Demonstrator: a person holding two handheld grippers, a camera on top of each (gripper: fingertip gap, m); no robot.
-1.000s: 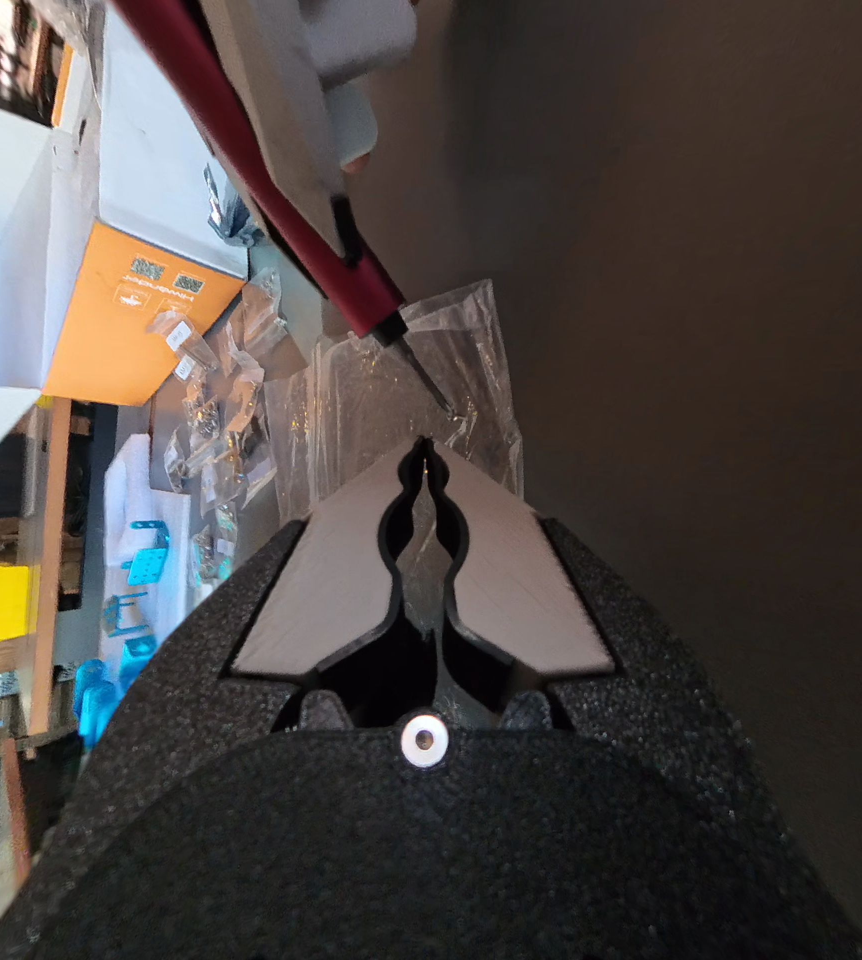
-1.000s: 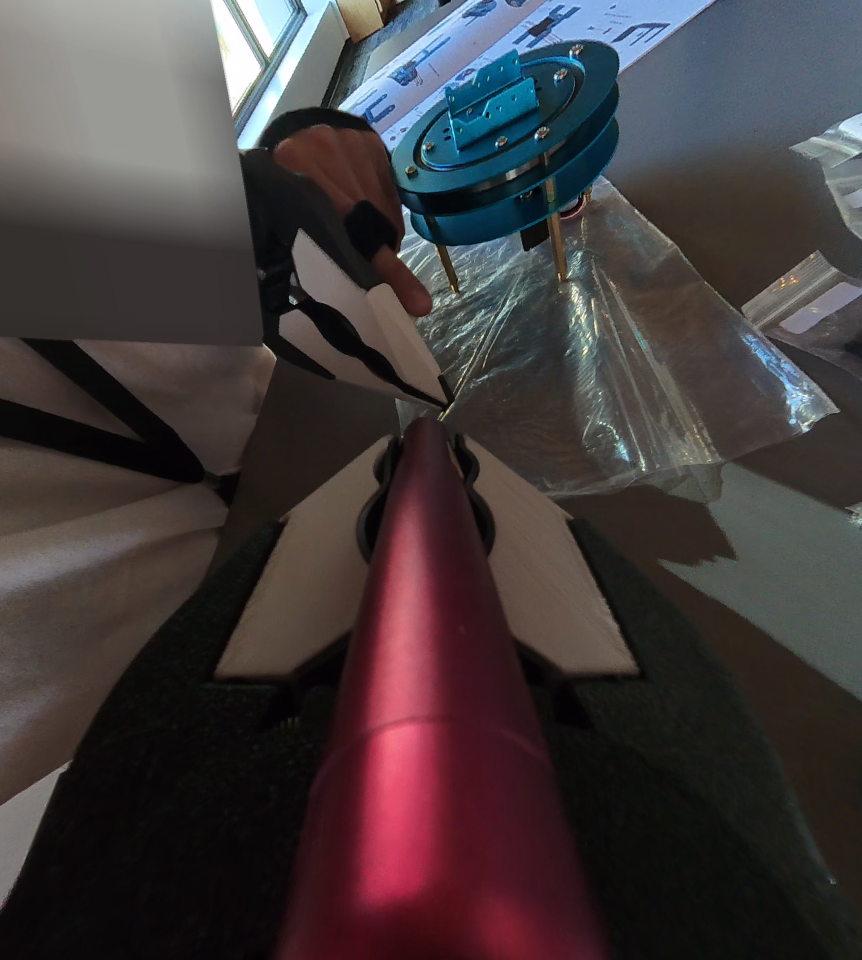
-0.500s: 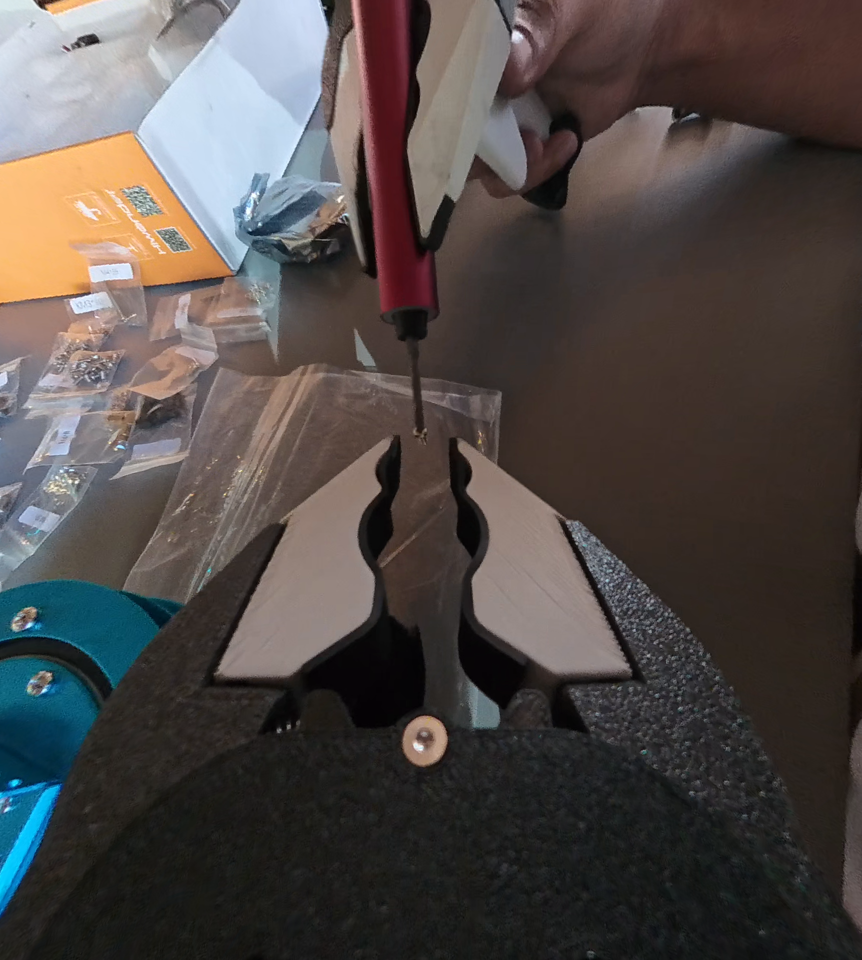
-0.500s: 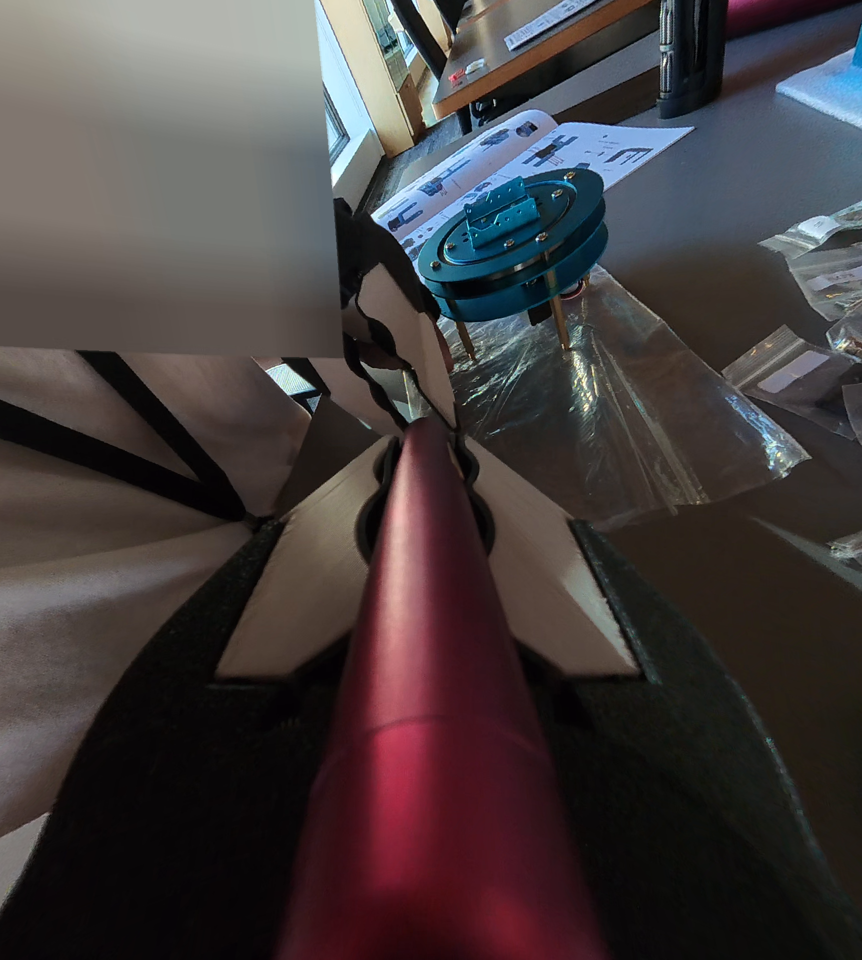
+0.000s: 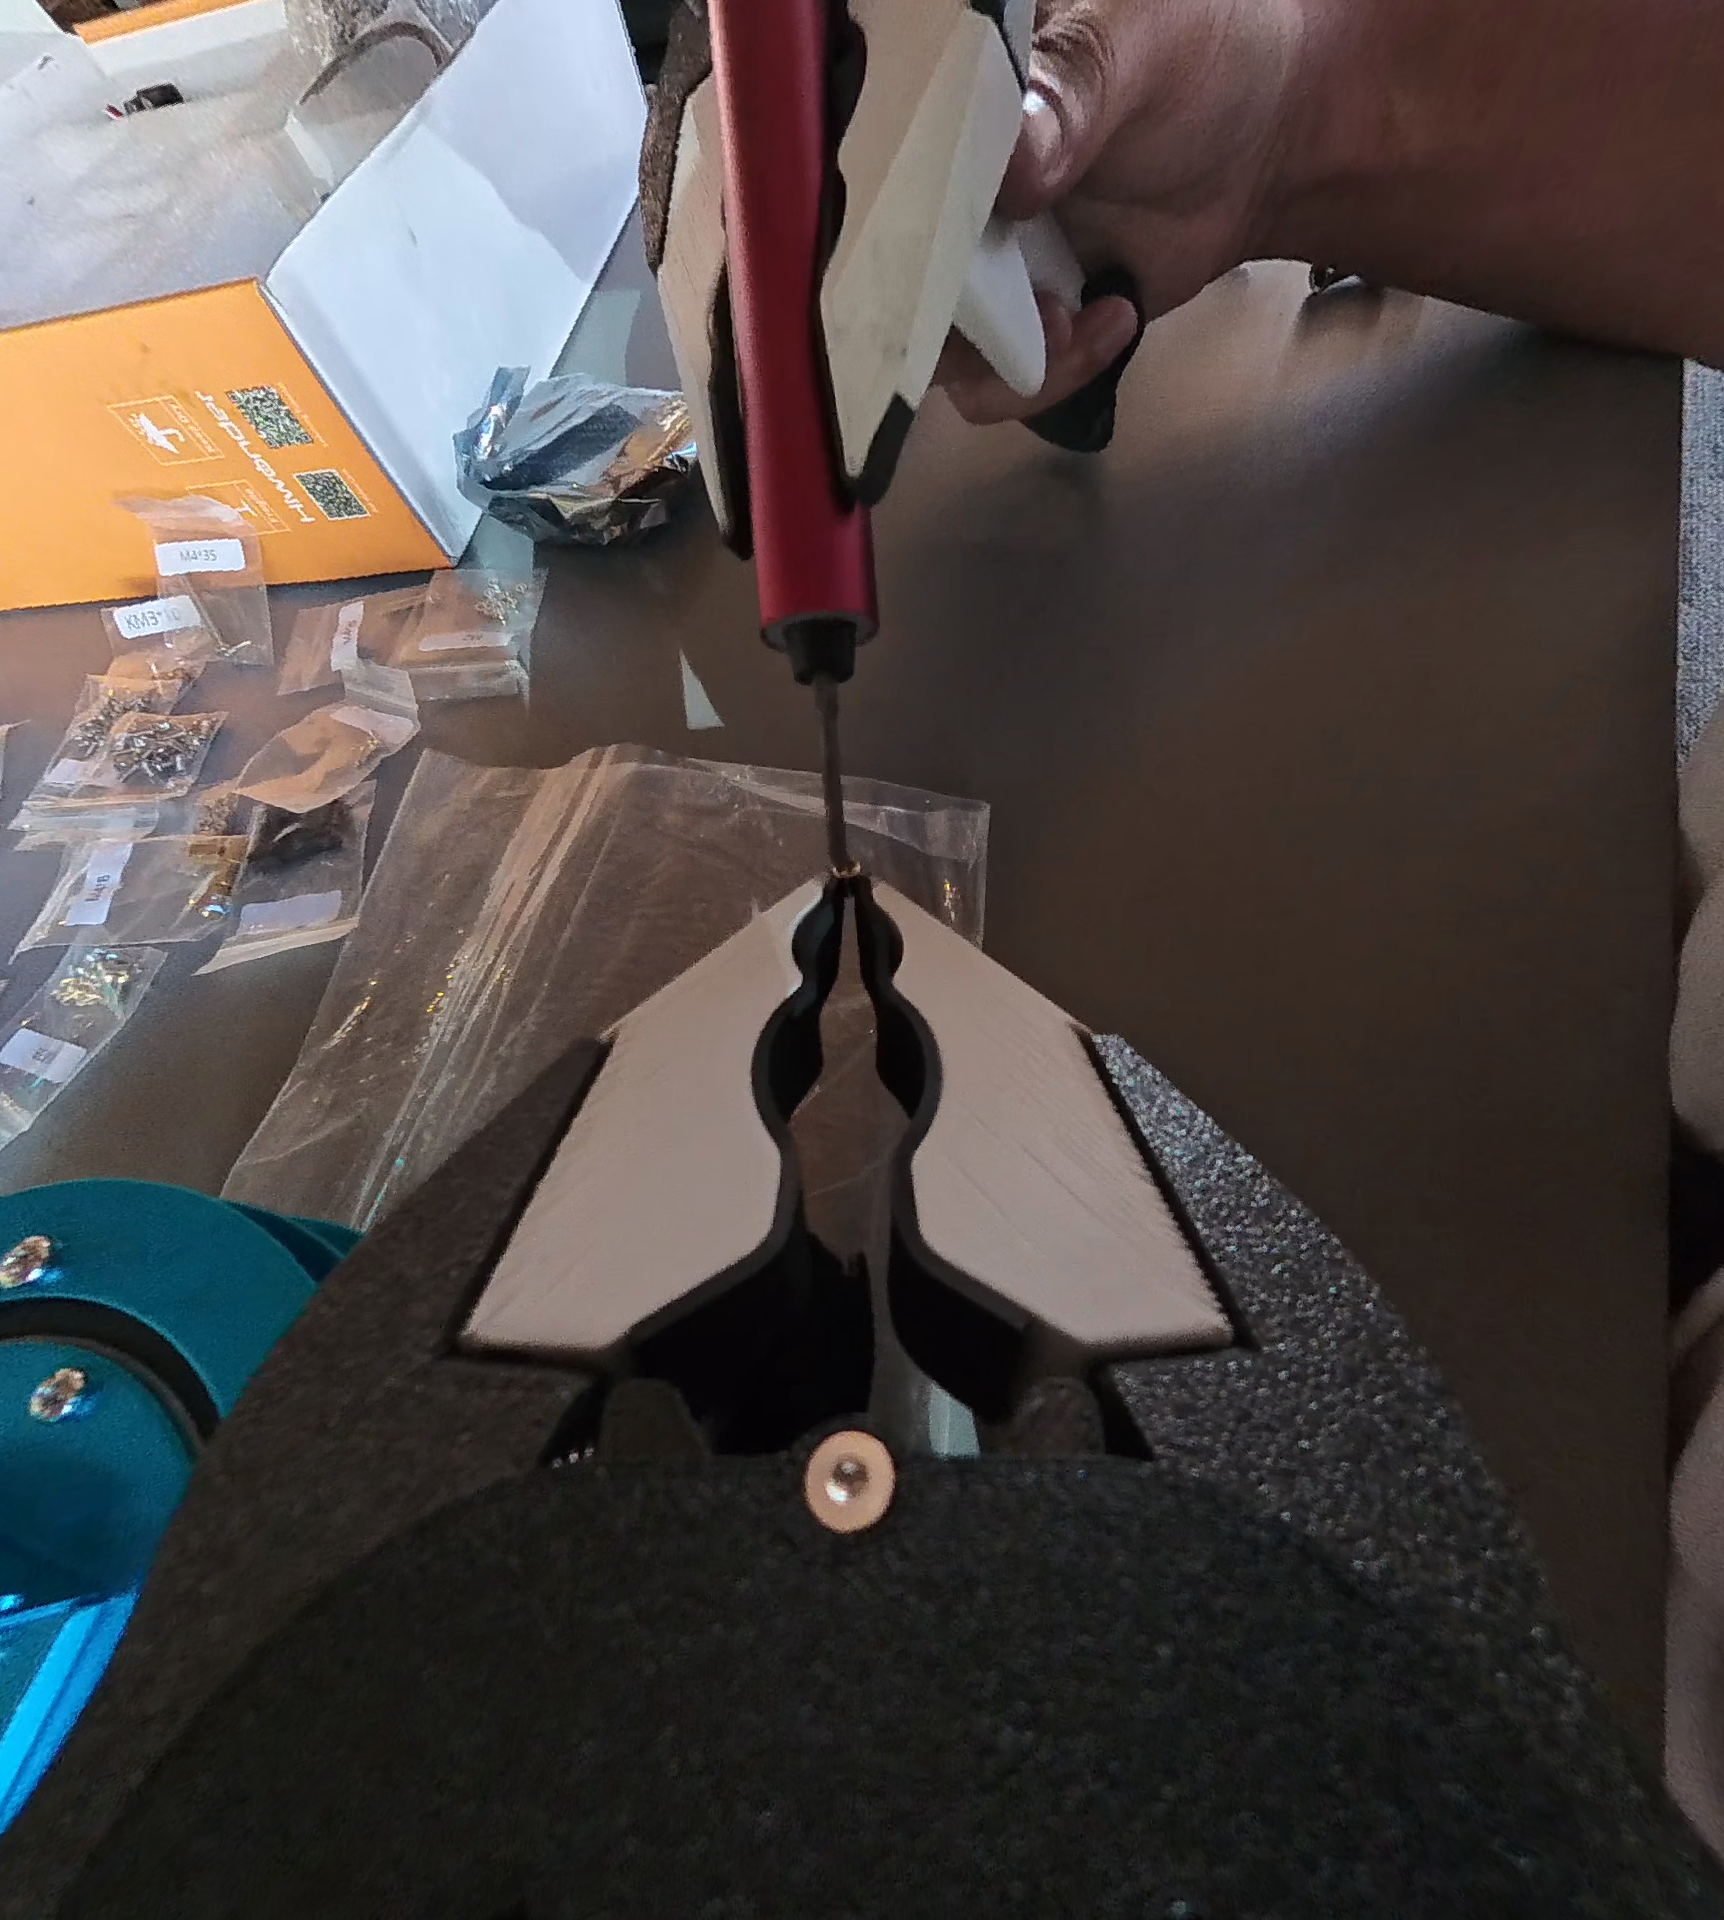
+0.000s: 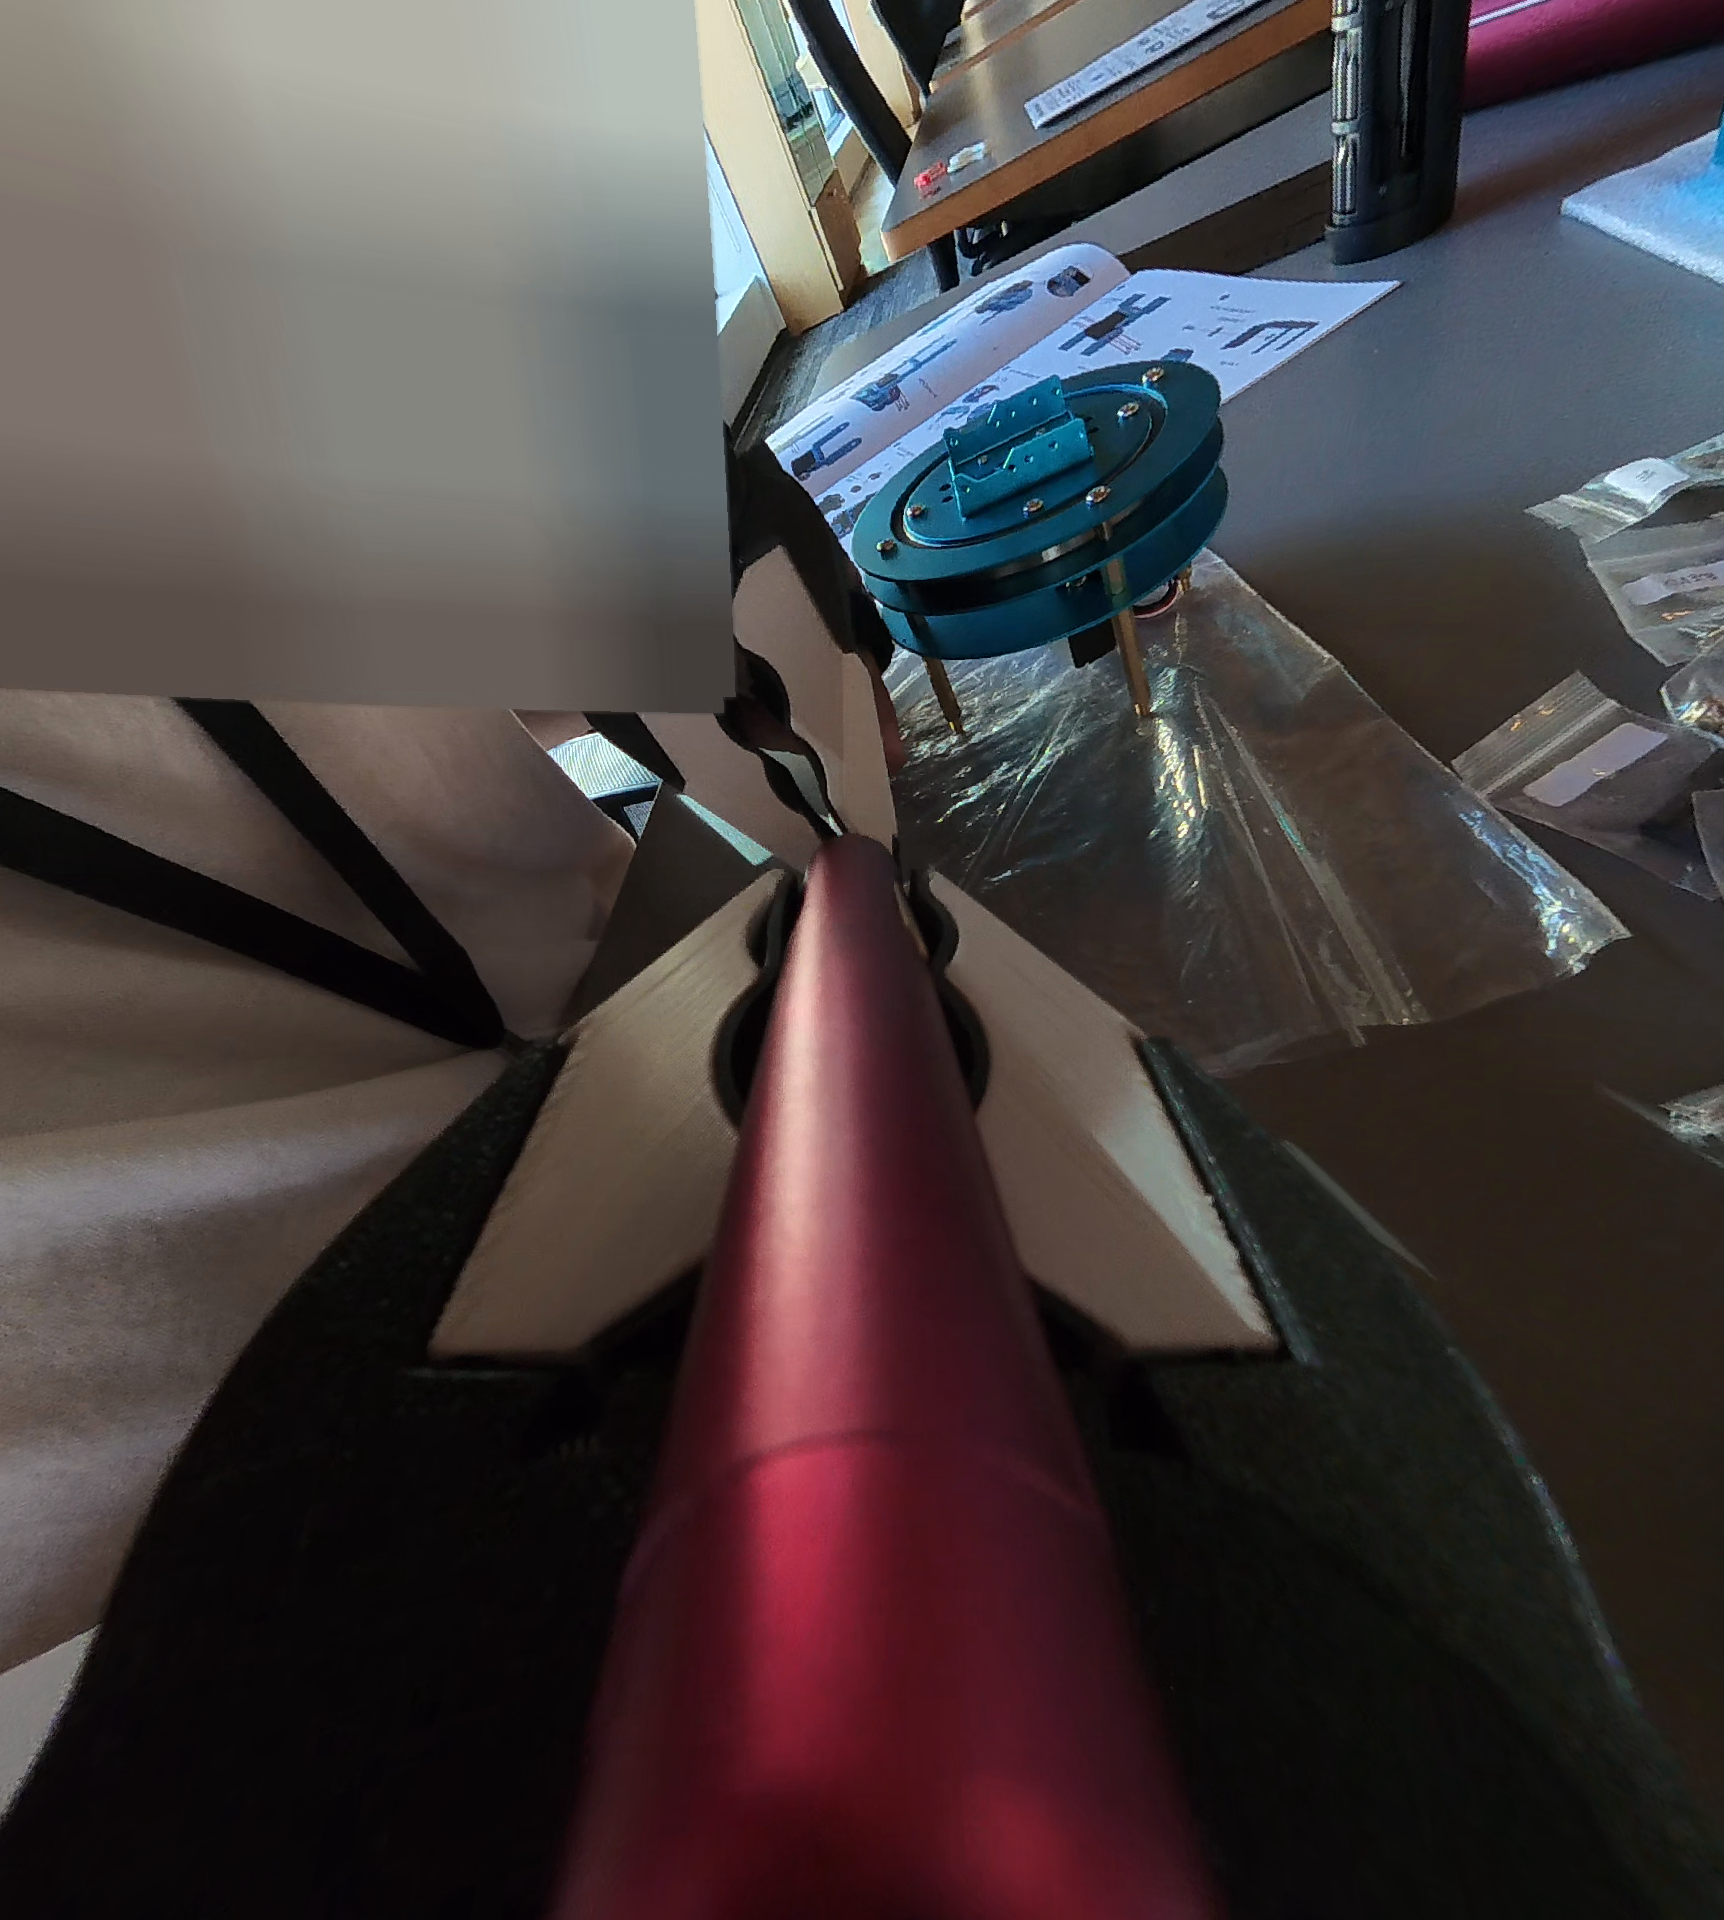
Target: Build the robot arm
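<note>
We had the left gripper (image 5: 842,883) pinched nearly closed on a tiny brass screw (image 5: 842,871), right at its tips. The right gripper (image 5: 785,436) was clamped around a red screwdriver (image 5: 796,312), whose bit came down onto the screw from straight ahead. To do this well, we figured: keep the bit in line with the screw, hold the pinch firm, and press lightly so it doesn't pop out.

Under both lay a clear bag (image 5: 546,935) on the dark surface (image 5: 1305,831). Left of the left gripper were small parts bags (image 5: 141,748), an orange box (image 5: 110,447) and a teal disc assembly (image 6: 1040,520). Beyond that was a manual (image 6: 1097,322), another desk and a window.
</note>
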